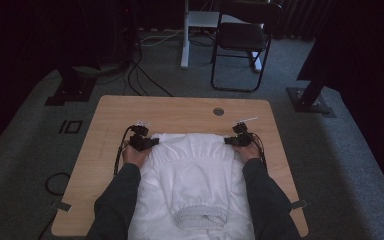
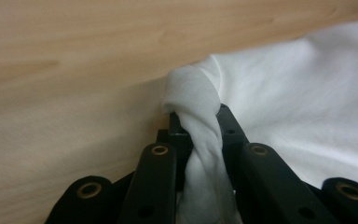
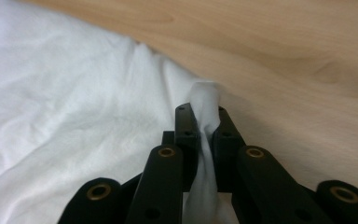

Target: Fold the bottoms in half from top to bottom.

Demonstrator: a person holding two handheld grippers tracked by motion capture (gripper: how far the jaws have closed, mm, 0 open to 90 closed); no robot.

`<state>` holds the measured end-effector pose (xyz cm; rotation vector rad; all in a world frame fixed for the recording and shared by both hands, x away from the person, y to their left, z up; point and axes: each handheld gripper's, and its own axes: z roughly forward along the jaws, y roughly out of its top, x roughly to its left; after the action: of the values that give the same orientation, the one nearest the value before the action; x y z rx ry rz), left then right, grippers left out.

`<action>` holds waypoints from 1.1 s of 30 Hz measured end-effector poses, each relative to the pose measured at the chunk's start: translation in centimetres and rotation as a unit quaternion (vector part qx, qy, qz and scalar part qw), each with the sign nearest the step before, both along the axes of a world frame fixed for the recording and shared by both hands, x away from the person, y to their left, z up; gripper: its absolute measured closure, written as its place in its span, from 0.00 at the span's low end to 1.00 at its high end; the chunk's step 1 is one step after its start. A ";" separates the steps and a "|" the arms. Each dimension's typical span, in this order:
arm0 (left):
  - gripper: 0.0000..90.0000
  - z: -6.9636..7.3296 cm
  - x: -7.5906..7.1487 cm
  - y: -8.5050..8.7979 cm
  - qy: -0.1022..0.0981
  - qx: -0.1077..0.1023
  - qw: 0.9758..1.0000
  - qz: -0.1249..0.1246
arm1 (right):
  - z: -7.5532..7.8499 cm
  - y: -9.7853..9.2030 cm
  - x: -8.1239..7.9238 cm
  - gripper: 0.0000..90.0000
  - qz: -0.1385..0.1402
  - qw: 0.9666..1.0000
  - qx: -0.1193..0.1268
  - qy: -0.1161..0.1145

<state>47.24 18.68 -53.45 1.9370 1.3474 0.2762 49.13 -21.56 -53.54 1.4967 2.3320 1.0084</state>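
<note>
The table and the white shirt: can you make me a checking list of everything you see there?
Surface: wooden table, bare at the far end, with a round hole.
Job's things: white shirt lying spread out, collar toward the person.
Clutter: nothing seen.
Grippers: left gripper shut on a bunched far corner of the shirt; right gripper shut on the other far corner.
Cables: black cables on the floor behind the table; one trails from each gripper.
Surroundings: grey carpet, black chair, dark curtains.

Overhead view faces forward; gripper views closely share white garment (image 1: 190, 165).
</note>
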 end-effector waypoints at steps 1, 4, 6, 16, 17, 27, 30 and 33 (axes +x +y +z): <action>0.91 0.7 0.1 0.3 -0.004 -0.017 1.000 -0.001 | 0.4 -0.2 -0.1 0.94 -0.003 1.000 0.006 -0.007; 0.92 3.3 0.1 1.1 -0.033 -0.059 0.998 0.001 | 2.5 -0.9 -0.6 0.94 -0.007 0.998 0.017 -0.056; 0.92 4.9 0.1 1.3 -0.052 -0.073 0.996 0.002 | 3.9 -1.4 -1.0 0.94 -0.012 0.995 0.025 -0.092; 0.91 8.0 -1.0 0.9 -0.101 -0.075 0.992 -0.011 | 7.1 -1.9 -2.3 0.94 -0.006 0.987 0.045 -0.156; 0.91 8.2 -2.0 1.1 -0.109 -0.081 0.991 -0.016 | 7.2 -2.0 -2.7 0.94 -0.002 0.986 0.047 -0.161; 0.91 7.9 -11.2 2.7 -0.150 -0.101 0.979 -0.090 | 7.3 -3.7 -11.9 0.94 0.067 0.975 0.081 -0.196; 0.90 7.0 -13.9 2.5 -0.144 -0.081 0.980 -0.114 | 5.9 -4.2 -14.2 0.94 0.077 0.976 0.088 -0.182; 0.90 5.3 -15.7 2.1 -0.120 -0.052 0.983 -0.128 | 3.9 -4.2 -16.1 0.93 0.089 0.981 0.076 -0.155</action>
<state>31.51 20.80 -48.17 1.8971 0.9272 0.2970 33.00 -25.74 -49.68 1.0929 2.2340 1.3831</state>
